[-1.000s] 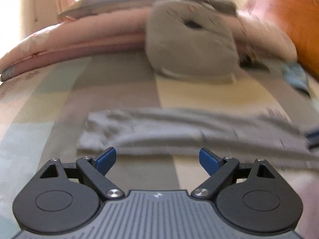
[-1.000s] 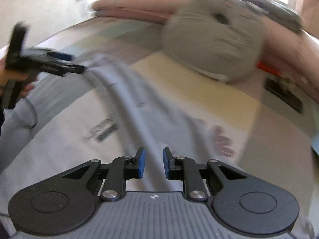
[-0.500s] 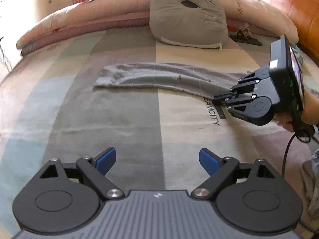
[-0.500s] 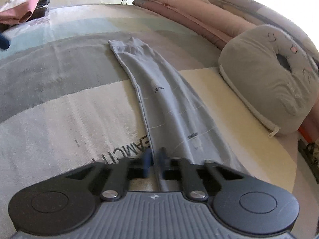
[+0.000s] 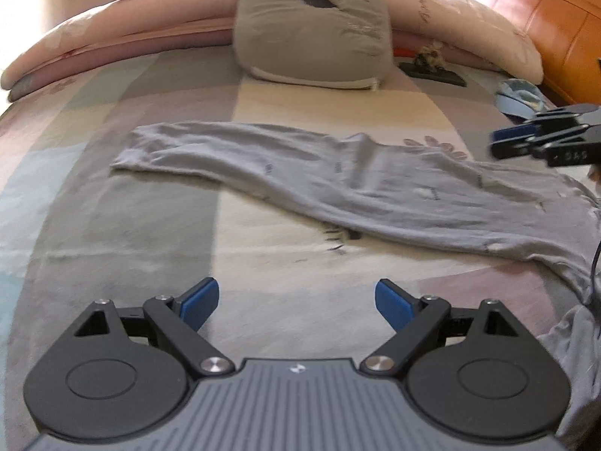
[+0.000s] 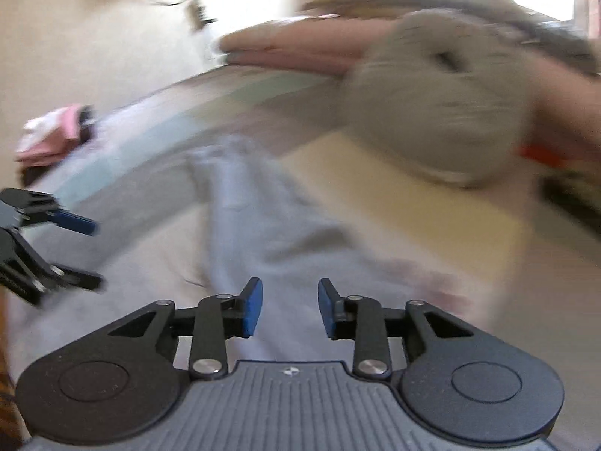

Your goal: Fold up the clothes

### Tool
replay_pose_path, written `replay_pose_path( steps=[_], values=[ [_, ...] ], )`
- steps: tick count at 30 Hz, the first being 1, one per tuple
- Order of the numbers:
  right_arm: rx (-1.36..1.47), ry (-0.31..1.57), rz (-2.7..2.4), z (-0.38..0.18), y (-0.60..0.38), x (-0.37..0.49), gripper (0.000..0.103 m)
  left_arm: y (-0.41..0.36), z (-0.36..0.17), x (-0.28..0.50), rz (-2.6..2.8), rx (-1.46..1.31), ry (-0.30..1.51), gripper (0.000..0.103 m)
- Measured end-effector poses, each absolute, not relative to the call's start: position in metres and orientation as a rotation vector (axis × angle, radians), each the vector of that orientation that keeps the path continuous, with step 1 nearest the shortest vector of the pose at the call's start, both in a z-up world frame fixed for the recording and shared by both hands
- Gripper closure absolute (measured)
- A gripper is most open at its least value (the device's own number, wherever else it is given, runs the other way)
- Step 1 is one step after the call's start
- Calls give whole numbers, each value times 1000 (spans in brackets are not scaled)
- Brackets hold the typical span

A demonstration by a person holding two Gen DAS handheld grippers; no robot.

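Grey trousers (image 5: 375, 184) lie stretched across the bed, leg ends at the left, waist end bunched at the right edge. My left gripper (image 5: 296, 302) is open and empty, above the bedspread in front of the trousers. My right gripper (image 6: 287, 308) is open and empty, above the trousers (image 6: 270, 233) in a blurred view. It also shows in the left wrist view (image 5: 544, 139), above the right part of the trousers. The left gripper shows at the left of the right wrist view (image 6: 75, 248).
A grey cushion (image 5: 311, 26) with a hole sits at the bed's far side against pink bedding (image 5: 112, 45). An orange headboard (image 5: 537, 11) is at the right. A dark flat object (image 5: 432, 71) and blue cloth (image 5: 518, 97) lie nearby. Pink-white folded clothes (image 6: 52, 131) sit far left.
The right gripper has opened, let go of the trousers and lifted away. The trousers now lie wider with a raised fold in the middle. The left gripper stayed open and moved closer.
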State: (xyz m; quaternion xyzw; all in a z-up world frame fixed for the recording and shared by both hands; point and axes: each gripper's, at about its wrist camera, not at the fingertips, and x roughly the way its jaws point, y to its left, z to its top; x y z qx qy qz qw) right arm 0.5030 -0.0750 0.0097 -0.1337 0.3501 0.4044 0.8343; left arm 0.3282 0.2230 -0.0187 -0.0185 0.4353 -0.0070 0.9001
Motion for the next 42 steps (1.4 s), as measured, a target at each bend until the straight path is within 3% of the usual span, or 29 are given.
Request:
replay_pose_path(
  steps=[7, 17, 18, 19, 20, 26, 30, 34, 38, 42],
  values=[
    [-344, 800, 639, -8, -183, 549, 66, 179, -30, 346, -83, -60, 932, 13],
    [-373, 880, 859, -59, -172, 589, 67, 146, -31, 351, -81, -54, 980, 13],
    [-385, 872, 862, -60, -170, 587, 70, 146, -33, 352, -71, -53, 988, 13],
    [-397, 863, 859, -59, -168, 585, 93, 146, -34, 354, -61, -54, 996, 13],
    [-408, 853, 857, -59, -165, 583, 101, 146, -35, 355, -58, -55, 1001, 13],
    [-376, 815, 778, -52, -172, 583, 102, 145, -35, 364, -77, -39, 1003, 13],
    [-314, 844, 718, -52, -183, 591, 101, 150, -37, 369, -90, -47, 991, 13],
    [-268, 799, 703, -35, -186, 588, 90, 159, -40, 373, -78, -73, 988, 13],
    [-294, 767, 676, -18, -195, 583, 70, 172, -45, 371, -63, -105, 991, 13],
    [-324, 836, 604, -18, -233, 587, 66, 181, -54, 368, -60, -131, 1005, 13]
  ],
)
